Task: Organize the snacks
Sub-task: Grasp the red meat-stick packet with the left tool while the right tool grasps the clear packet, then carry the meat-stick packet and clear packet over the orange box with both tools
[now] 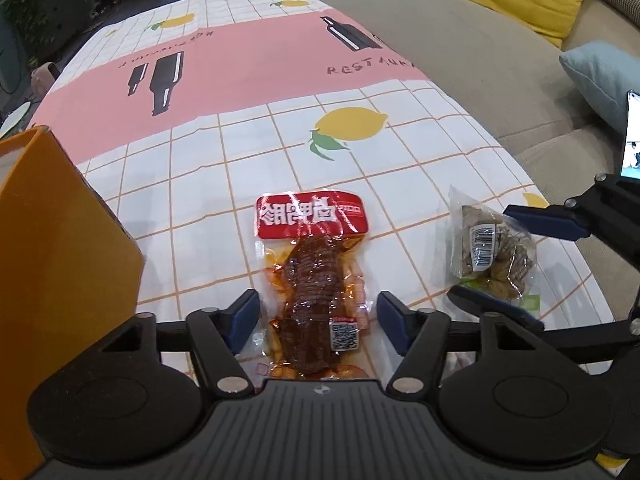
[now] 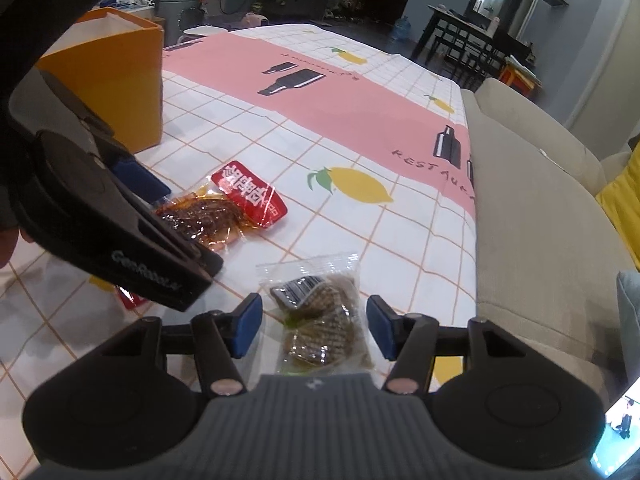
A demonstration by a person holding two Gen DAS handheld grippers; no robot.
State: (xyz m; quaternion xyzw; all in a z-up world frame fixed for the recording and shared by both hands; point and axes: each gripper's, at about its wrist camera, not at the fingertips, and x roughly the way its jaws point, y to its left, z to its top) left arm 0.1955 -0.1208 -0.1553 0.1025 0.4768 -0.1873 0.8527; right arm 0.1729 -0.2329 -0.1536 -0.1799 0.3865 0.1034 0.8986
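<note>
On the lemon-print checked tablecloth [image 1: 248,152], the left gripper [image 1: 318,322] straddled a red-labelled clear pouch of dark meat [image 1: 316,272], jaws apart, seemingly lined up to grasp. Just beside it, the right gripper [image 2: 314,326] bracketed a clear bag of brown pieces [image 2: 320,320], pads not touching, the open orange box [image 2: 116,92] nearby probably their destination.

Two snack packs lie flat on the tablecloth, with an orange box standing off to one side.

The red-headed meat pack [image 1: 316,280] is a clear vacuum pouch with a red label panel bearing white characters at its far end, dark reddish-brown meat in oily sauce below it, and a small QR sticker near the close end; it lies lengthwise on the white grid part of the cloth. Near it, apart and not touching, is the clear bag of brown pieces [image 2: 320,316], crinkled, with a barcode sticker on top and a bit of green at its edge. The orange box [image 2: 116,92] stands upright with its top open, pale inside, on the meat pack's far side from the bag.
</note>
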